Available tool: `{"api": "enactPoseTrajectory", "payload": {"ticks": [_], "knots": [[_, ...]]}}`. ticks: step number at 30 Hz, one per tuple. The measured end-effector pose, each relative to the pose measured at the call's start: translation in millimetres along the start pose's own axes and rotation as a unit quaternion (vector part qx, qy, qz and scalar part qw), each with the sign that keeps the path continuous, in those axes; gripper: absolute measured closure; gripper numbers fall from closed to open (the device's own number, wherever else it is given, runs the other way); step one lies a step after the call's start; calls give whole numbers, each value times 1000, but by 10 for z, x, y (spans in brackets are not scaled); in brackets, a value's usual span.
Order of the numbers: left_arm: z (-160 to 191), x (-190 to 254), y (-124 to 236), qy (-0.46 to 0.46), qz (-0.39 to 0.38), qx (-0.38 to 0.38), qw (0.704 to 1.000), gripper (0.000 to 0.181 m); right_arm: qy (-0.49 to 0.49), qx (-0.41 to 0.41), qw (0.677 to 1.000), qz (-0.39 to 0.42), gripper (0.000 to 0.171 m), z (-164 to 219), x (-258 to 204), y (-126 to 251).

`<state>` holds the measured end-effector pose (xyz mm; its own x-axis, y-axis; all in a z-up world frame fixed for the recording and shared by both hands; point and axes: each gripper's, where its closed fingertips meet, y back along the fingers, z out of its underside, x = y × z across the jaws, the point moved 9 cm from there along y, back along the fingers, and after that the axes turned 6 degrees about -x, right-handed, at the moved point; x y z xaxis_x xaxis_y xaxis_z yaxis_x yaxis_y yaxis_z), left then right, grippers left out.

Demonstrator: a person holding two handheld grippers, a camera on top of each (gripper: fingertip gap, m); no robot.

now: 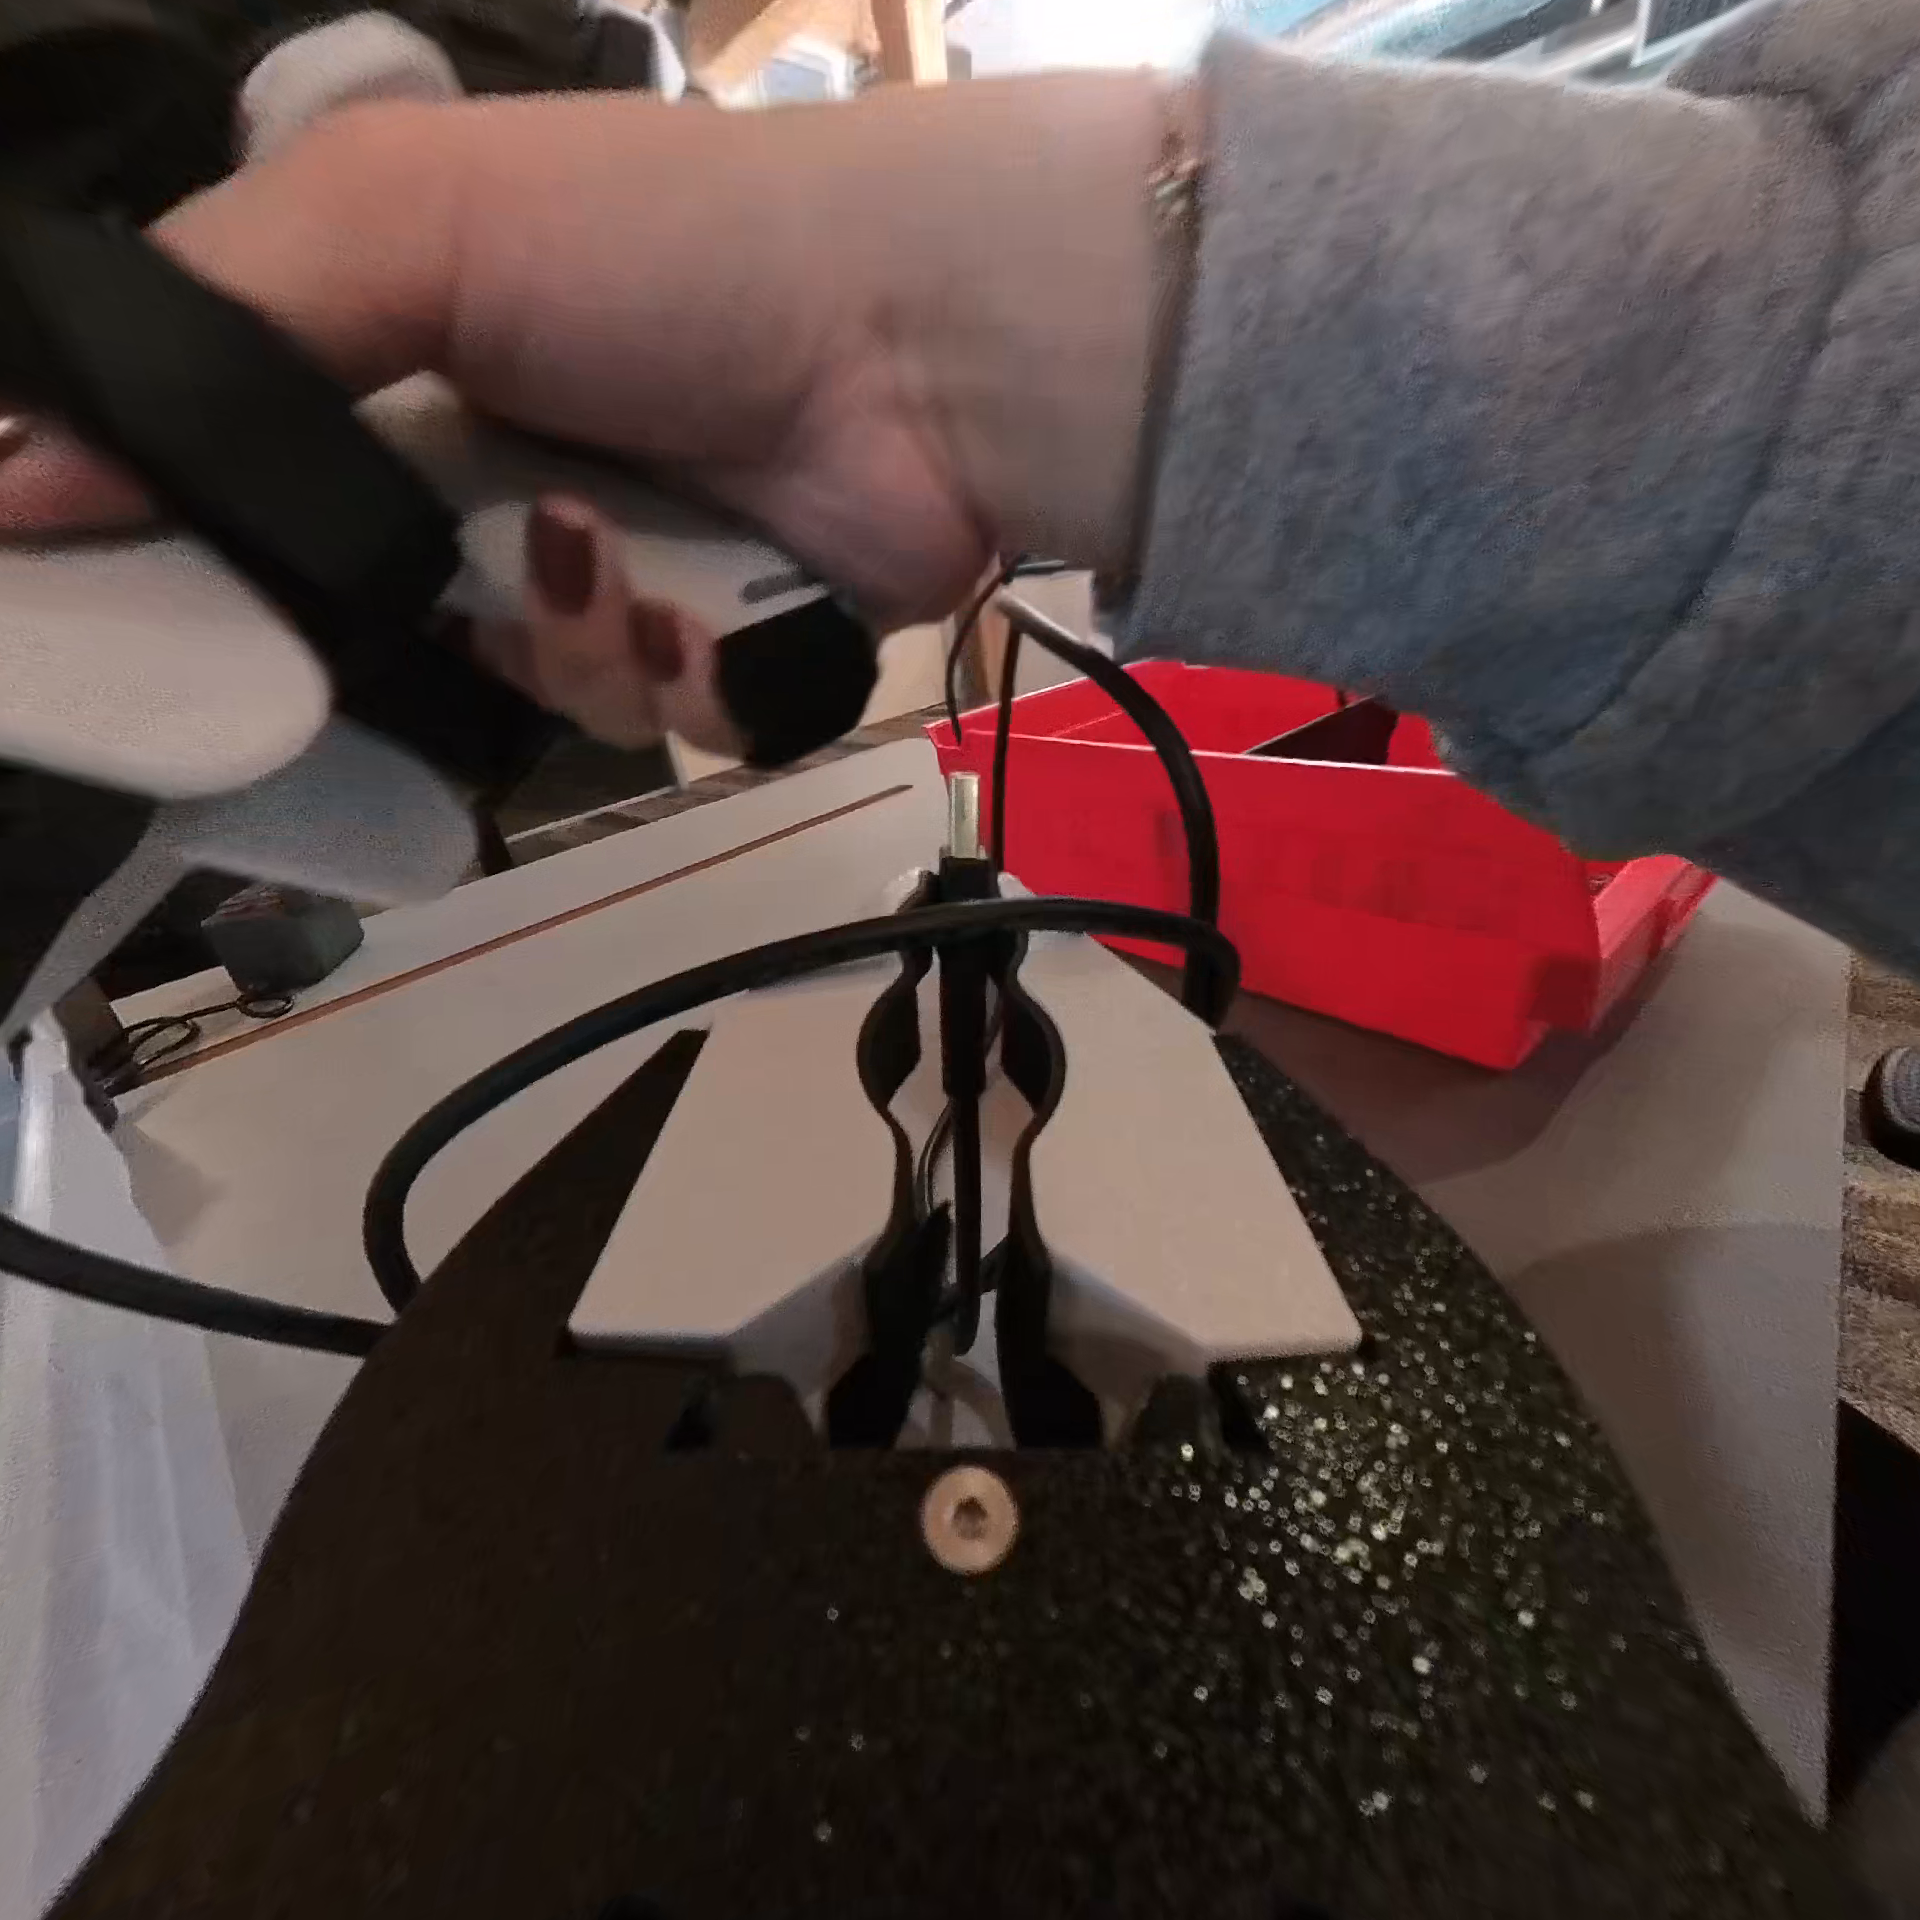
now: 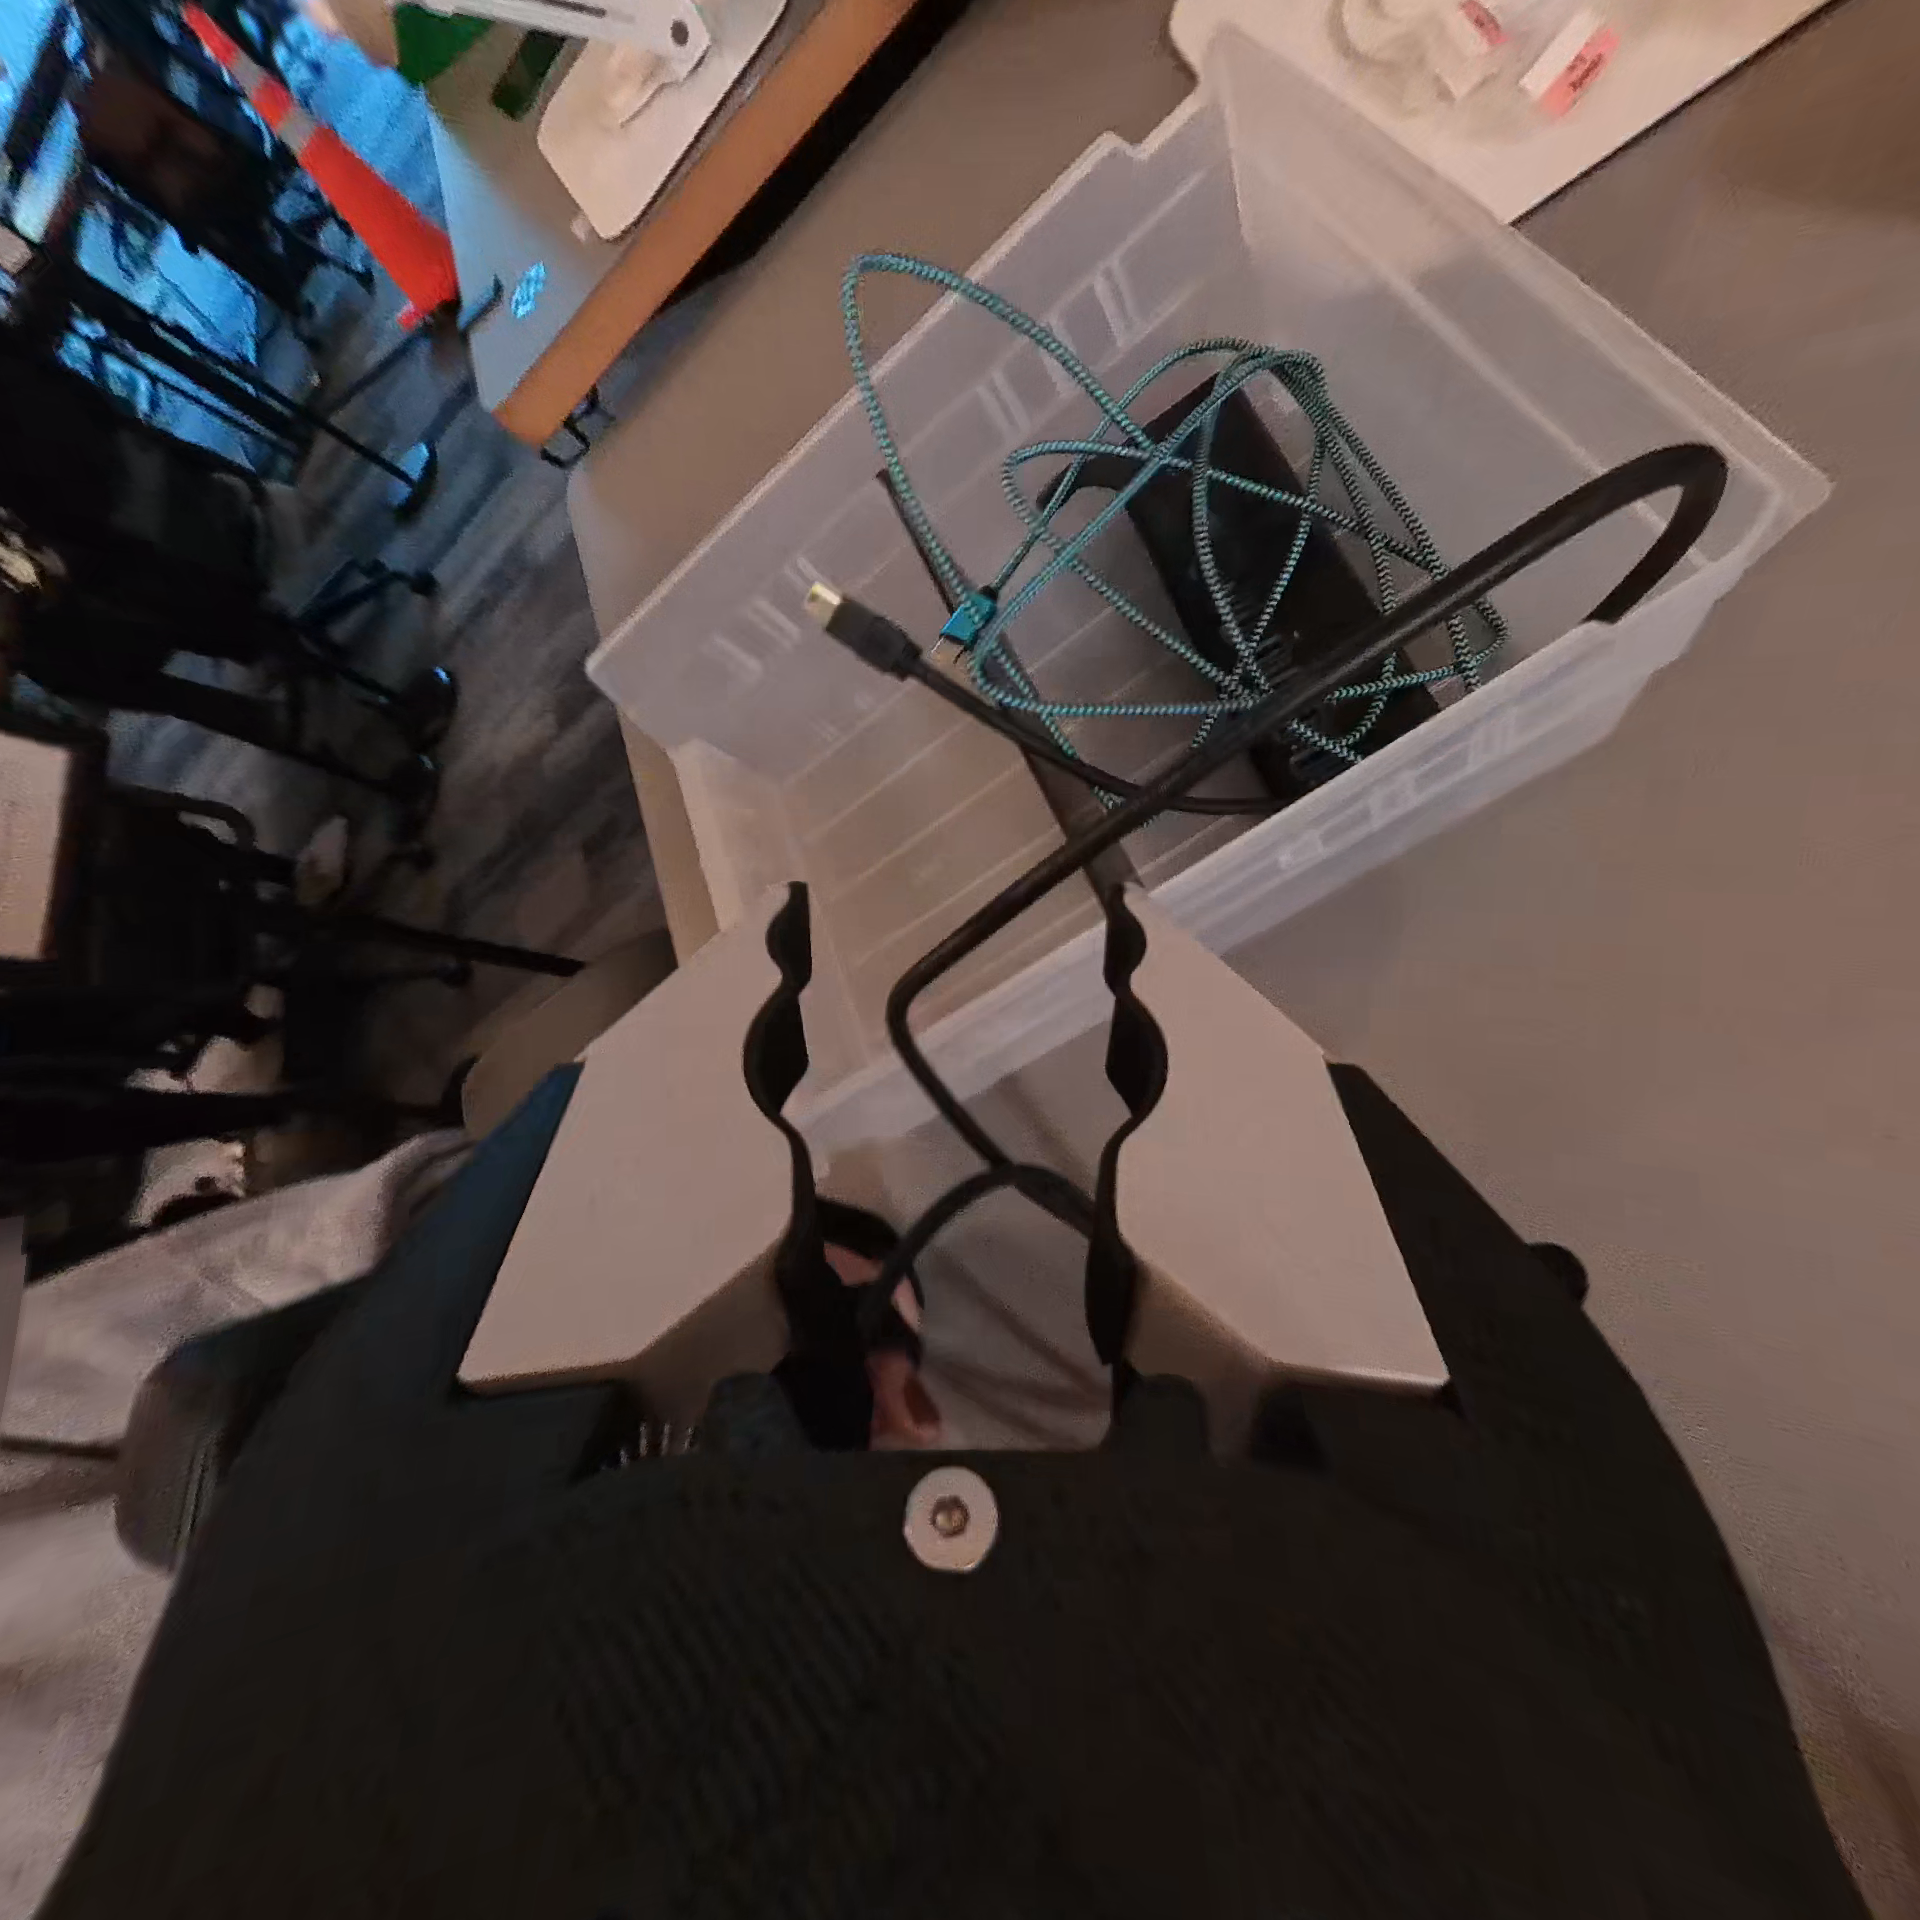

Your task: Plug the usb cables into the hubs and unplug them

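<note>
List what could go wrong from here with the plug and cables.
1. The left gripper pinches the black USB plug only by its thin body; it may twist or slip when pushed into a hub.
2. That black cable loops across the fingers and could snag.
3. The right gripper is open with a black cable running between its fingers into the clear bin, tangled with the teal cable; pulling may drag everything.

Hand (image 1: 727, 364) blocks ahead — perhaps closely.
</note>
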<state>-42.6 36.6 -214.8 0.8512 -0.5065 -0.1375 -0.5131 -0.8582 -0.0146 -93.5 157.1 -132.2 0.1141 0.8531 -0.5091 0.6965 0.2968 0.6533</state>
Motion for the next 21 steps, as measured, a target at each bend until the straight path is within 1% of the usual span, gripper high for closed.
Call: {"api": "enactPoseTrajectory", "payload": {"ticks": [1,2,3,5,7,11,13,15,17,19,21], "knots": [[2,5,-5,-2,2,-1,1000,175,-9,3,1000,-3,121,-18,43,-51],[3,8,-5,-2,3,-2,1000,175,-5,5,1000,-6,150,-29,75,-75],[5,9,-5,-3,4,-3,1000,175,8,13,1000,-8,157,-34,87,-65],[8,5,2,-1,4,-3,1000,175,53,46,998,8,164,-27,55,91],[5,-1,13,2,5,2,1000,175,109,94,989,45,170,20,-24,387],[8,3,1,6,12,2,1000,175,201,156,954,159,170,309,-208,1080],[8,15,-6,0,15,0,1000,175,229,136,943,198,170,518,-267,1310],[9,26,-12,-9,14,-4,1000,175,241,77,941,225,170,741,-259,1412],[10,43,-19,-17,17,-6,1000,175,268,18,936,227,169,956,-240,1399],[19,53,-30,-22,19,-13,999,175,299,-41,925,233,169,1154,-205,1303],[29,50,-44,-19,20,-20,999,175,329,-59,910,245,169,1280,-190,1197]]}}
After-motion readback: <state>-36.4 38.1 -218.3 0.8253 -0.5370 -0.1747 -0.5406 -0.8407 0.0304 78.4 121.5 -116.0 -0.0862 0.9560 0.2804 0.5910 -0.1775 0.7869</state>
